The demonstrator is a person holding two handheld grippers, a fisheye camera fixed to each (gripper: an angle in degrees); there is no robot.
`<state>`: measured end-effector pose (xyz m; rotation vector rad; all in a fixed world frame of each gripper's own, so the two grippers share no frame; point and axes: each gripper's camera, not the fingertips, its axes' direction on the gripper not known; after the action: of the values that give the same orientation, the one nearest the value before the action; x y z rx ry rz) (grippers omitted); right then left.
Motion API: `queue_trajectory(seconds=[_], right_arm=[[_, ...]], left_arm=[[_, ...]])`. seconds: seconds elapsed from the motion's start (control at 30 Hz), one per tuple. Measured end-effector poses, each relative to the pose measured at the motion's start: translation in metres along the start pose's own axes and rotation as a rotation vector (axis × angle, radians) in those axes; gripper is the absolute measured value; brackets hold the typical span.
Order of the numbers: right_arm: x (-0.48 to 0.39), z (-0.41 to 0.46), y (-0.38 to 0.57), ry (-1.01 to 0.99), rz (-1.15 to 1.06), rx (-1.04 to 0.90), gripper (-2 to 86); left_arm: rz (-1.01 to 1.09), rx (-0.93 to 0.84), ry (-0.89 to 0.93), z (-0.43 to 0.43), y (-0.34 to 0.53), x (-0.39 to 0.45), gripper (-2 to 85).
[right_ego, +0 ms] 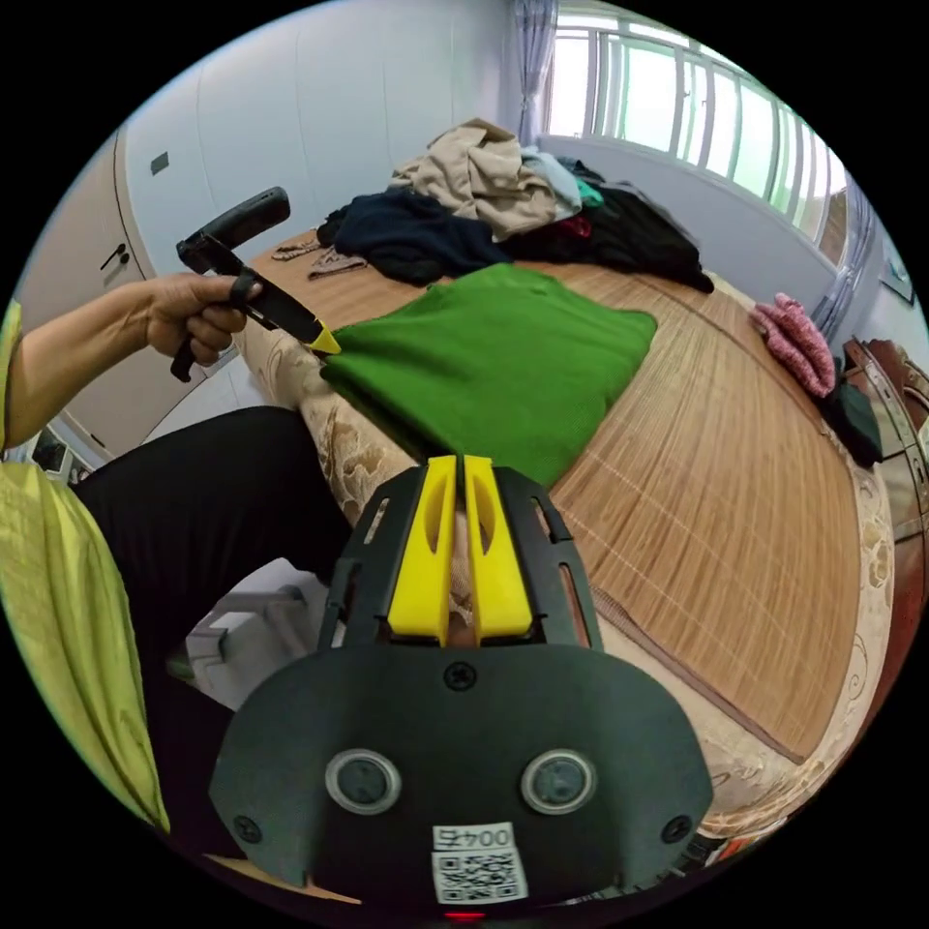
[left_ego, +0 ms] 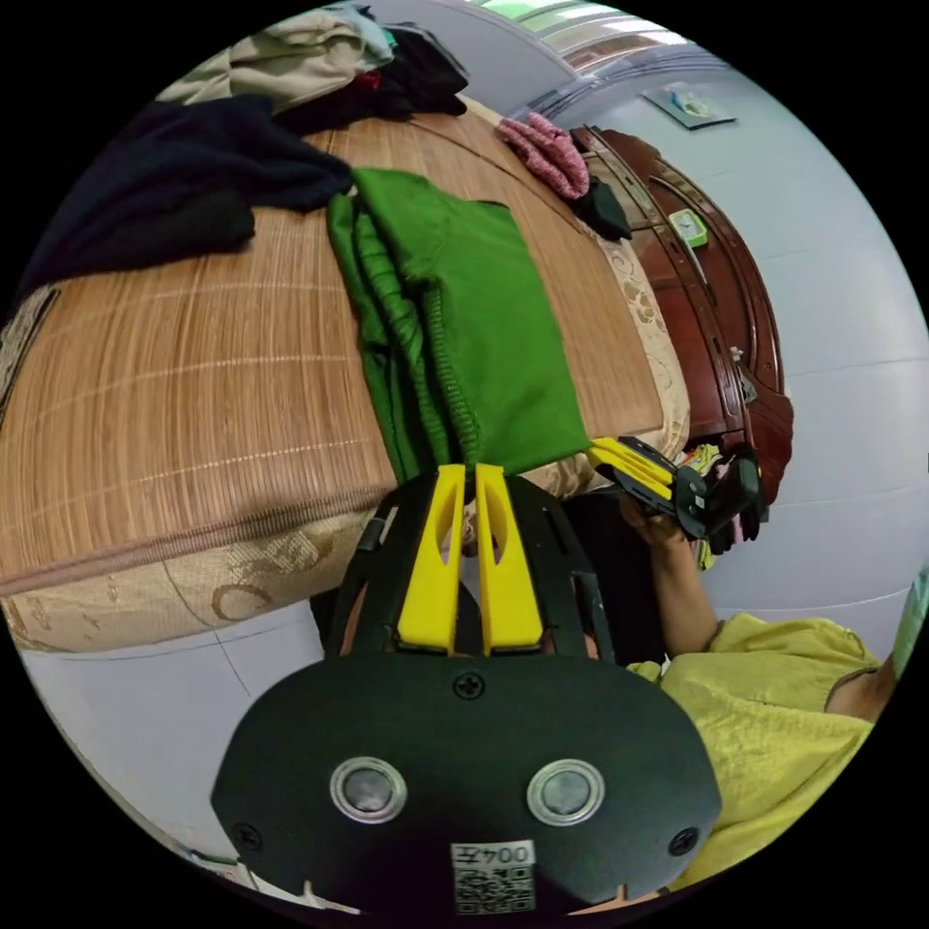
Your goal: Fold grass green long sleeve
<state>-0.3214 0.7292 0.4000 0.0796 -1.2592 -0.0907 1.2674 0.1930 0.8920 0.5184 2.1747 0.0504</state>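
Grippers clamp the near corners of your green shirt at the bed edge, jaws together on cloth, likely ready to lift the hem for the next fold.

Green sweater (yellow-jawed hand-held gripper).

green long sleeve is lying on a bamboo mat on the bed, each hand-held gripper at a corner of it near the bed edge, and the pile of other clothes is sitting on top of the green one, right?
Not quite: the clothes pile sits behind the green long sleeve, on the bamboo mat, not on top, as the right gripper view shows. Otherwise yes: left hand-held gripper and right hand-held gripper are at its near corners.
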Motion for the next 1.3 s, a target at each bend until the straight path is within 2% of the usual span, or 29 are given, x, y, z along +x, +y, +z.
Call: queue_trajectory(seconds=[0.07, 0.17, 0.33, 0.4, 0.5, 0.6, 0.7, 0.83, 1.03, 1.3], right_arm=[[0.007, 0.015, -0.002, -0.030, 0.022, -0.069, 1.9], [0.024, 0.005, -0.002, -0.098, 0.098, -0.054, 4.2], [0.074, -0.024, -0.001, -0.401, 0.341, 0.173, 11.6], [0.087, -0.013, -0.012, -0.480, 0.412, 0.194, 13.9], [0.084, 0.020, -0.029, -0.424, 0.414, 0.119, 14.1], [0.072, 0.044, -0.028, -0.369, 0.362, 0.029, 12.8], [0.069, 0.044, -0.025, -0.306, 0.331, 0.052, 11.6], [0.073, 0.047, -0.025, -0.280, 0.298, 0.050, 10.7], [0.084, 0.050, -0.020, -0.294, 0.316, 0.071, 8.9], [0.097, 0.053, -0.017, -0.330, 0.346, 0.072, 7.3]], left_arm=[[-0.010, -0.023, -0.029, 0.022, -0.001, -0.010, 2.3], [0.017, 0.064, 0.017, 0.028, 0.005, -0.016, 2.5], [0.115, 0.143, -0.045, 0.031, 0.015, -0.002, 3.5], [0.118, 0.147, -0.047, 0.032, 0.013, -0.001, 4.2], [0.132, 0.146, -0.038, 0.028, 0.011, 0.004, 7.1], [0.150, 0.137, -0.113, 0.007, 0.013, 0.010, 10.1], [0.122, 0.186, -0.158, -0.026, -0.001, 0.010, 10.8], [0.060, 0.253, -0.109, -0.053, -0.071, 0.006, 9.8], [-0.142, 0.222, 0.011, -0.037, -0.179, -0.034, 9.7], [-0.202, 0.182, -0.066, -0.028, -0.206, -0.034, 8.6]])
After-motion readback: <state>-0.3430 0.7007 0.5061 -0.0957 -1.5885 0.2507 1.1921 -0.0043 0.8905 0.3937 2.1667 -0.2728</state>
